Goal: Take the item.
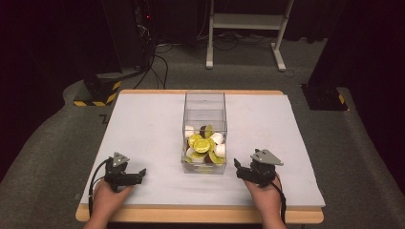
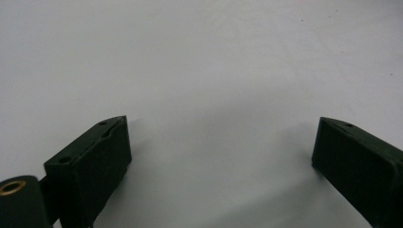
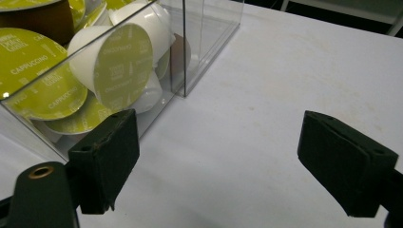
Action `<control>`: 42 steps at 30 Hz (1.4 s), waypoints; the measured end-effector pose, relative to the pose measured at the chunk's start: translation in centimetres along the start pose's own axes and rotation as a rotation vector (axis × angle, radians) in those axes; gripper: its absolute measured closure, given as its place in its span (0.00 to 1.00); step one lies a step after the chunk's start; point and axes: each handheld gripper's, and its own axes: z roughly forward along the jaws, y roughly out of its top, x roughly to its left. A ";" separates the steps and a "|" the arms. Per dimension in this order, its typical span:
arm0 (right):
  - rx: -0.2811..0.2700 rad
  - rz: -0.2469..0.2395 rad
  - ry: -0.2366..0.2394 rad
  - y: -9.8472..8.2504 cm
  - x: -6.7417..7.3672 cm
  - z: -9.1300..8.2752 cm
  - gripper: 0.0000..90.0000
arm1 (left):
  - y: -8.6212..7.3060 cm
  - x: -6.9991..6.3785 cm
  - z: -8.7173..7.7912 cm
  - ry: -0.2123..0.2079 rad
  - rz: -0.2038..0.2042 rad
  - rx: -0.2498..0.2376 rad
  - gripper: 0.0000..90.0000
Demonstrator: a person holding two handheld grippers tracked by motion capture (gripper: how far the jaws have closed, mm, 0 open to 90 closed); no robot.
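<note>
Surface: white table, dark room behind.
Box: clear plastic box at table centre, coffee capsules piled inside.
Right gripper: jaws wide apart, nothing between; box corner just beyond its left jaw.
Left gripper: jaws wide apart, bare table between, nothing held.

**Right gripper hovers beside the capsule box**

The right gripper has its two black jaws spread wide, nothing between them but bare white table. Just past the left jaw stands the clear box, its corner close at hand. Inside, coffee capsules lie piled, white cups with green lids, one reading "cappuccino", one brown cup at the top.
</note>
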 end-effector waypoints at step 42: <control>-0.123 -0.020 0.020 2.1 0.5 -2.1 0.16 | 0.0 0.0 0.0 -0.001 -0.002 0.000 0.06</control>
